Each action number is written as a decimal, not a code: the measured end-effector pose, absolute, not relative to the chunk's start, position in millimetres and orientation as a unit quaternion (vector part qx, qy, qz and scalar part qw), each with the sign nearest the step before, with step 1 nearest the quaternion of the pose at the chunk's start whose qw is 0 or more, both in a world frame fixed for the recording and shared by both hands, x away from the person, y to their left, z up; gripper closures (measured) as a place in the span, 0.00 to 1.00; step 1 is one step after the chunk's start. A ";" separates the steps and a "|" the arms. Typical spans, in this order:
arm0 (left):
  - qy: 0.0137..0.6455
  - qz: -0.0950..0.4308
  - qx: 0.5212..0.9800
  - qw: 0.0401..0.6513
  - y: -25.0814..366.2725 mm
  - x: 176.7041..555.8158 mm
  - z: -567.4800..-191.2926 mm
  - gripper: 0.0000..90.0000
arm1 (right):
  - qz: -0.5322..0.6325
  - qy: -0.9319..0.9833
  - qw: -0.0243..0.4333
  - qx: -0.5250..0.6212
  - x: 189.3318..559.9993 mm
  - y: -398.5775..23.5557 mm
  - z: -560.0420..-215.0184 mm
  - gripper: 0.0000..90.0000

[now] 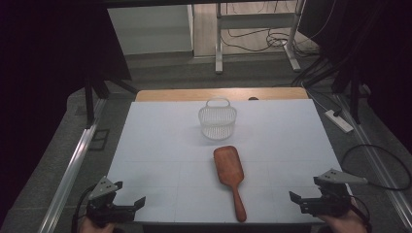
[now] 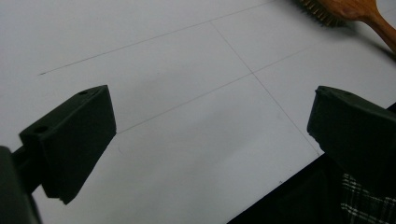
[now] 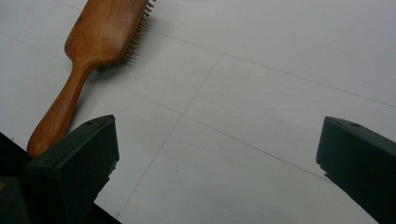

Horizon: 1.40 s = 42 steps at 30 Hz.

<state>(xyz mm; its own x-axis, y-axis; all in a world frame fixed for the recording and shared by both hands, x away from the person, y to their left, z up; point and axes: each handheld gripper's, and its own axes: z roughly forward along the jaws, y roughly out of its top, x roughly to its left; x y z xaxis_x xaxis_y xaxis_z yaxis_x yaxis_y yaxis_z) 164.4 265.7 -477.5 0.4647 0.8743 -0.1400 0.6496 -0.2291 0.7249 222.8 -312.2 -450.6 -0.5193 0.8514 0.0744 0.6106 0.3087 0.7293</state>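
A wooden hairbrush lies bristles down in the middle of the white table, its handle pointing toward the near edge. Behind it stands a small white mesh basket with a handle. My left gripper rests at the near left corner, open, nothing between its jaws. My right gripper sits at the near right corner, also open. In the left gripper view the hairbrush shows at the top right, far from the left gripper. In the right gripper view the hairbrush lies at the upper left beyond the right gripper.
A wooden strip borders the table's far edge. Black curtains hang at both sides. A metal rail runs along the left, a power strip and cables lie on the floor at the right. A desk frame stands behind.
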 end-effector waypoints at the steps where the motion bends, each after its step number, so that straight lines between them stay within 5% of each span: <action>1: 0.494 0.150 0.769 0.375 265.9 163.9 -477.4 0.02 | 0.362 0.793 0.167 0.461 222.9 -311.7 -450.6 0.00; 42: 0.493 0.150 0.768 0.379 267.1 162.6 -477.7 0.01 | 0.363 0.823 0.154 0.410 231.3 -296.6 -447.5 0.00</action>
<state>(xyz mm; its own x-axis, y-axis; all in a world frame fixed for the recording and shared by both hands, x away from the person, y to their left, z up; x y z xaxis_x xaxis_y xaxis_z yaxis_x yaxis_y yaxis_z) 162.6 267.1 -477.7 0.4681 0.8719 -0.1439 0.6444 -0.2254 0.7307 231.3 -296.6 -447.5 -0.6165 0.7861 0.0436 0.5625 0.4011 0.7230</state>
